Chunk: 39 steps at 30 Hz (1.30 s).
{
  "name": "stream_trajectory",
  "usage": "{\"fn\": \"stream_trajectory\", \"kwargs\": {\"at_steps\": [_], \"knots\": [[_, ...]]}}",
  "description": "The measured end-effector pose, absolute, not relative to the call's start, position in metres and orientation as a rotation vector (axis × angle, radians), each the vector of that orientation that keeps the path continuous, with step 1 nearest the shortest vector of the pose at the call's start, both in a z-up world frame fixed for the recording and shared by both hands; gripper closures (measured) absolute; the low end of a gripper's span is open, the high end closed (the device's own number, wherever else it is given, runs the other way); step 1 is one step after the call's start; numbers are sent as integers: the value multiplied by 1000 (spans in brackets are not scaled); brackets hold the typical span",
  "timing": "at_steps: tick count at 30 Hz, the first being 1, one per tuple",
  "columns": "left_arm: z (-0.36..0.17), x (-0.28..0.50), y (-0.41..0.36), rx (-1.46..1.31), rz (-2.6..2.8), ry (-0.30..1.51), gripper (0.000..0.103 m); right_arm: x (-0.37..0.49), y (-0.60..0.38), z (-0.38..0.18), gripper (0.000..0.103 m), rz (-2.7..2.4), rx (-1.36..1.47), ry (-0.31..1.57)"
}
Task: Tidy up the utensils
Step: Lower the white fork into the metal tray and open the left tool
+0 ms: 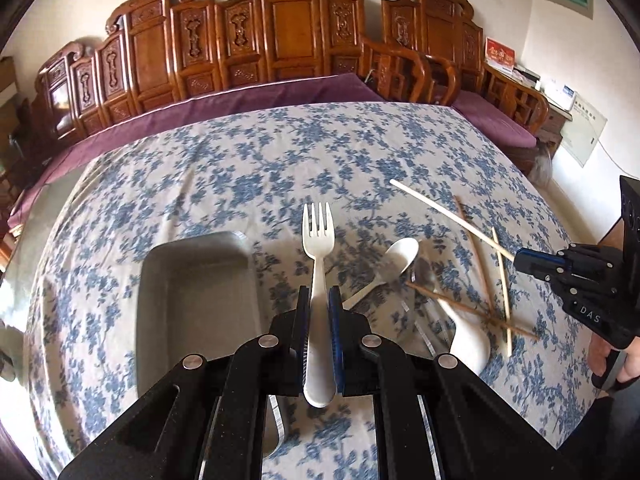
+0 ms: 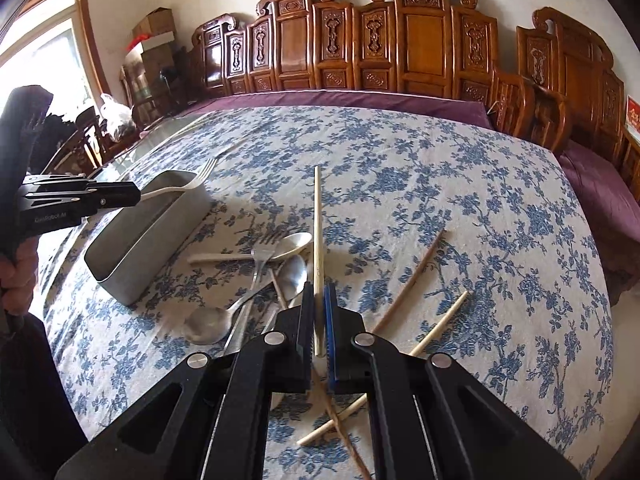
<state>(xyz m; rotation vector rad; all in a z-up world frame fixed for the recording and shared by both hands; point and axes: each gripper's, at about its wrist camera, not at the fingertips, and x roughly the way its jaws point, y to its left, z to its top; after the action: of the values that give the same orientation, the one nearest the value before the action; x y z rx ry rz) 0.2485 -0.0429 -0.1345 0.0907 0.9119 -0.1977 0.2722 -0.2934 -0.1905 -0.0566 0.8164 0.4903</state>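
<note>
My left gripper [image 1: 319,294] is shut on a white plastic fork [image 1: 317,236], held above the table just right of the grey metal tray [image 1: 192,276]. In the right wrist view the left gripper [image 2: 134,196] holds the fork [image 2: 180,188] over the tray [image 2: 132,240]. My right gripper [image 2: 319,292] is shut on a pale chopstick [image 2: 317,216] that points away from me; it also shows in the left wrist view [image 1: 520,260] with the chopstick [image 1: 448,216]. A pile of spoons and chopsticks lies between the grippers.
On the floral tablecloth [image 2: 440,184] lie a white spoon [image 2: 288,246], metal spoons [image 2: 212,322], a white ceramic spoon [image 1: 468,340] and brown and pale chopsticks [image 2: 412,276]. A carved wooden bench [image 2: 400,40] with a purple cushion stands behind the table.
</note>
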Motion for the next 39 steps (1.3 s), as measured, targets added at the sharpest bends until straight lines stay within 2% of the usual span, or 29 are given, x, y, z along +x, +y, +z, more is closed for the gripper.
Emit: {"fn": "stream_trajectory", "kwargs": {"at_steps": [10, 17, 30, 31, 34, 39], "knots": [[-141, 225, 14, 75, -135, 905, 95, 251, -254, -178, 97, 500, -85, 792], [-166, 233, 41, 53, -87, 931, 95, 243, -228, -175, 97, 515, -106, 793], [-192, 253, 55, 10, -81, 974, 94, 237, -179, -169, 97, 554, -153, 808], [-192, 254, 55, 9, -86, 976, 93, 237, -174, -169, 97, 557, -152, 812], [-185, 253, 57, 18, -88, 950, 82, 237, -161, -166, 97, 565, -156, 815], [-168, 249, 75, 4, -78, 907, 81, 238, -131, -165, 97, 585, -164, 827]]}}
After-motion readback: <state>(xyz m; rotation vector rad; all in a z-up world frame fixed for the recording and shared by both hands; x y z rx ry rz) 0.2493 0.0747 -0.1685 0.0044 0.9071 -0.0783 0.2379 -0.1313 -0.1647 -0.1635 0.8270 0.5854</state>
